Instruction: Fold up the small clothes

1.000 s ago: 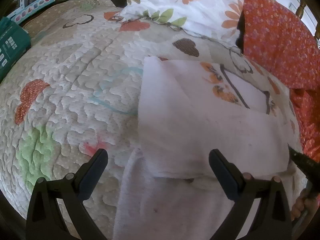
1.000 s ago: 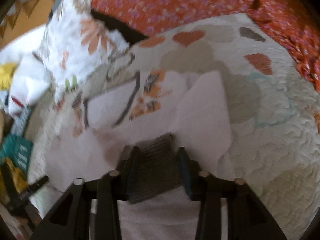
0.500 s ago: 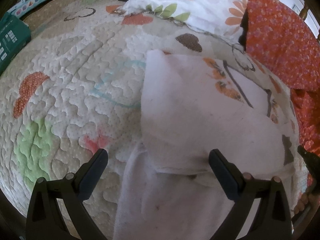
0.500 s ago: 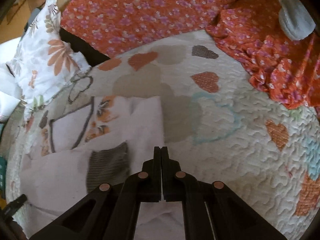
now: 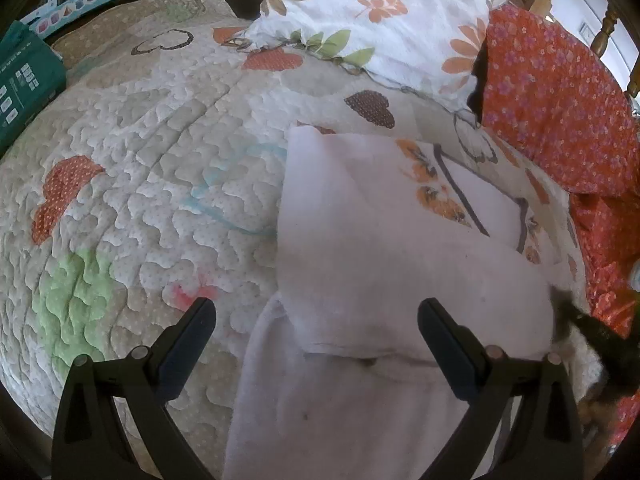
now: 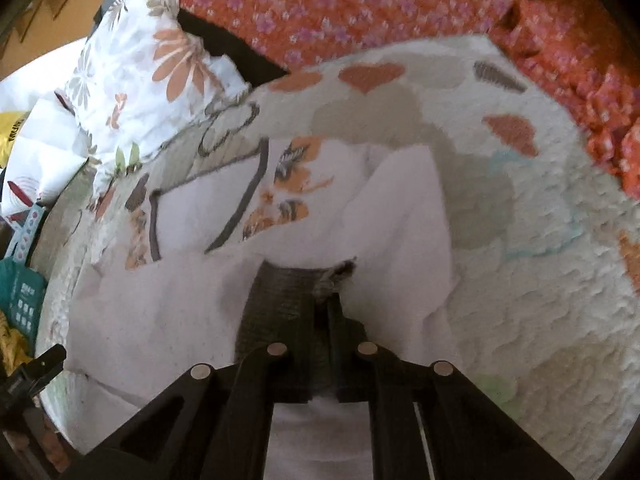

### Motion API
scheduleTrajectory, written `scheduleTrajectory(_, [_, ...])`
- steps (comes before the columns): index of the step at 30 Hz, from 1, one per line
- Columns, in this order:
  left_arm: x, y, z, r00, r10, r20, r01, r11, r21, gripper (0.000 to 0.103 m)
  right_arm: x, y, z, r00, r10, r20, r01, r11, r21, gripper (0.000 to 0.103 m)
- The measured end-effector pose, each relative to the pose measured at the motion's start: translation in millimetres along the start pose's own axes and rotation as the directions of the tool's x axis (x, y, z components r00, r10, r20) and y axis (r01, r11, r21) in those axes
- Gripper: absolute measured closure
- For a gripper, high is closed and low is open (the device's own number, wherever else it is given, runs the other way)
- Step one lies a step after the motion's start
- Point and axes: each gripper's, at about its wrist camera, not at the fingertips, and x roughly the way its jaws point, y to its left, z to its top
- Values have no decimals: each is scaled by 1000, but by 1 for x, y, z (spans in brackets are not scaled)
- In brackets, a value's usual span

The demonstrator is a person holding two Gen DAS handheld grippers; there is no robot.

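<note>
1 white garment (image 5: 384, 248), 2 tongs (image 5: 316, 320), 1 quilt (image 5: 152, 184)

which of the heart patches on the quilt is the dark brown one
The dark brown heart lies just below the flowered pillow, past the top edge of the white garment. The hearts nearby are orange.

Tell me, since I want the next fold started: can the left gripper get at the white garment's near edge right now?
Probably yes. The left gripper is open just above the white garment, whose folded edge lies between its fingers with nothing covering it.
</note>
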Motion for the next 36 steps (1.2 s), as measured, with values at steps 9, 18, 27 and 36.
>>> scheduleTrajectory(9, [20,-9,-10,997,37,-66,-33,998,59,2,-1,-22,4,990,-143,-8,143,989,29,96])
scheduleTrajectory(18, [26,-7,-14,994,57,-91,-50,996,78,2,-14,-29,7,984,-174,32,171,982,80,75])
scheduleTrajectory(27, [17,-5,-17,997,32,-74,-27,997,70,2,-33,-13,7,982,-149,117,143,988,57,72])
scheduleTrajectory(36, [-2,0,-13,1000,5,-24,-4,998,60,14,-14,37,-14,1000,-21,9,22,993,-112,72])
